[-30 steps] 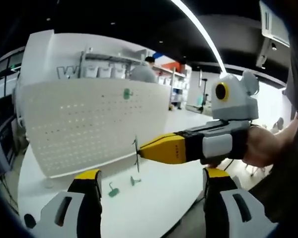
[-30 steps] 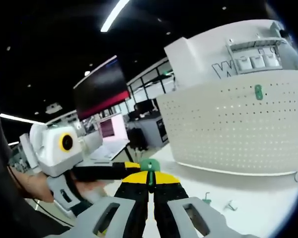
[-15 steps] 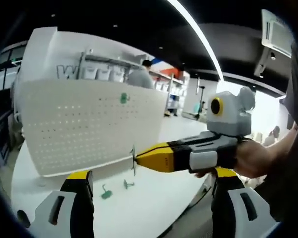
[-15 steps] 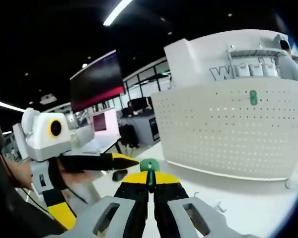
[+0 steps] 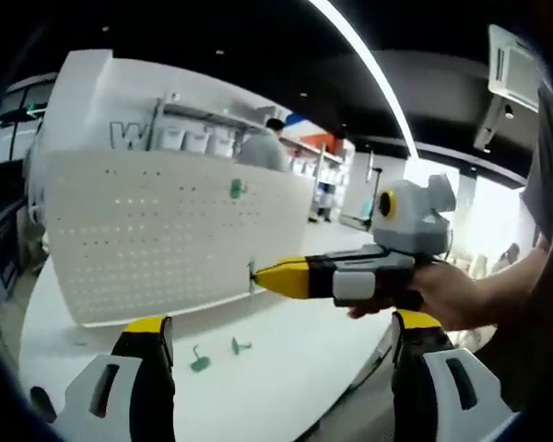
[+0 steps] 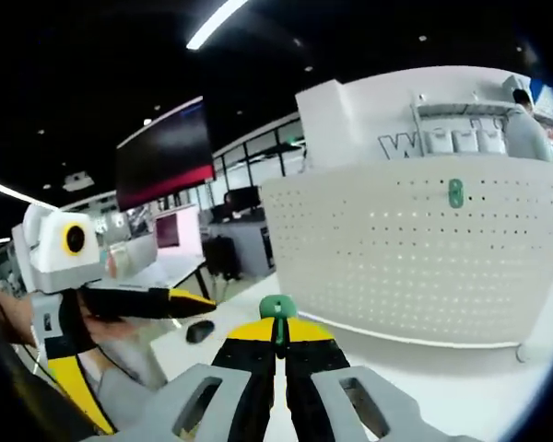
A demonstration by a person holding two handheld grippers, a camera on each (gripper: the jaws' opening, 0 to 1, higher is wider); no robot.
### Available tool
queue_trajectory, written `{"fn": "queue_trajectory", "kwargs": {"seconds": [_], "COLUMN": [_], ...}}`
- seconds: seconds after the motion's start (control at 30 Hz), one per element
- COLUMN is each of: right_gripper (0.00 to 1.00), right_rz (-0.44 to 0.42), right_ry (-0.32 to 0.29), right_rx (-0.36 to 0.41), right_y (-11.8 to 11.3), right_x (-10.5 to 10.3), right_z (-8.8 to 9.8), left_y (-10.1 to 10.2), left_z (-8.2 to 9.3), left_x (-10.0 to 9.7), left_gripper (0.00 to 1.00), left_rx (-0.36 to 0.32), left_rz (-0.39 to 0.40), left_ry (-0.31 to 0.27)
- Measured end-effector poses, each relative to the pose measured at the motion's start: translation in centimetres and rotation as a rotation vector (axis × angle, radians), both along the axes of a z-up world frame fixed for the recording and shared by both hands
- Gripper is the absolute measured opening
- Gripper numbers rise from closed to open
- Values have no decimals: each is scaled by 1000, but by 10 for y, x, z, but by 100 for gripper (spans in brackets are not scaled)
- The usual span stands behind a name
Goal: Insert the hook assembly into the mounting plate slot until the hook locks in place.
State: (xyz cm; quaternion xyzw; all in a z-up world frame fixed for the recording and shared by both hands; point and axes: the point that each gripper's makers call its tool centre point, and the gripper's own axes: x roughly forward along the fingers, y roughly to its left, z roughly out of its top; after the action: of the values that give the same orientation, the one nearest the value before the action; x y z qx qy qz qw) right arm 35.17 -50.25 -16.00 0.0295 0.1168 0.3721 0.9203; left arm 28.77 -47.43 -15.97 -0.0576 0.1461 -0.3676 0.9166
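Observation:
A white pegboard plate (image 5: pixel 157 239) stands upright on the white table (image 5: pixel 286 368), with one green hook (image 5: pixel 237 190) mounted high on it. My right gripper (image 5: pixel 258 271) comes in from the right, shut on a small green hook assembly (image 6: pixel 277 308). Its tip is near the plate's lower right corner. In the right gripper view the plate (image 6: pixel 415 249) and its mounted hook (image 6: pixel 455 193) lie ahead, beyond the held hook. My left gripper (image 5: pixel 281 322) is open and holds nothing; one of its fingers (image 6: pixel 180 299) shows at the left.
Two loose green hooks (image 5: pixel 199 361) (image 5: pixel 238 346) lie on the table in front of the plate. A dark mouse-like object (image 6: pixel 200 331) rests near the table's left edge. A hand (image 5: pixel 452 295) holds the right gripper. Shelving and a person (image 5: pixel 263 147) are behind the plate.
The right gripper's tip, still holding the hook, now sits a little higher against the plate's lower right corner. Both views have shifted slightly. The left gripper stays open.

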Motion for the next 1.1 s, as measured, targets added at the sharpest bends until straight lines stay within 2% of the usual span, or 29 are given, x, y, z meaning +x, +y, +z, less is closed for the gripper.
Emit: {"fn": "queue_trajectory", "kwargs": {"seconds": [0.1,0.27,0.37,0.47,0.73,0.8,0.87,0.9,0.93,1.0,1.1], "right_gripper": [0,0,0,0,0,0,0,0,0,0,0], "right_rz": [-36,-112,-163,-188,-277,-302,-320,-338,-346,-373,-407], "right_ry": [-3,-51,-80,-83,-102,-95,-109,-136,-140,-120,-129], "right_rx": [-2,-21,-40,-32,-30,4,-33,-75,-80,-41,-59], "right_y": [-9,-25,-34,-39,-61,-67,-73,-79,-82,-88,-99], "right_x": [12,35,51,61,93,99,104,108,110,115,122], "right_z": [-3,2,5,7,12,15,15,17,17,18,18], "left_y": [4,9,13,18,29,30,32,33,33,35,37], "left_z": [-1,-3,3,6,-5,-6,-8,-9,-9,-10,-11], "left_x": [1,4,8,11,15,15,16,16,17,18,19], "left_gripper": [100,100,100,100,100,100,100,100,100,100,100], "left_rx": [-1,26,12,10,39,36,39,39,39,38,41], "left_rz": [13,28,39,50,63,65,67,68,68,71,73], "left_ry": [-4,-18,-29,-38,-20,-15,-8,-7,-6,-1,3]}}
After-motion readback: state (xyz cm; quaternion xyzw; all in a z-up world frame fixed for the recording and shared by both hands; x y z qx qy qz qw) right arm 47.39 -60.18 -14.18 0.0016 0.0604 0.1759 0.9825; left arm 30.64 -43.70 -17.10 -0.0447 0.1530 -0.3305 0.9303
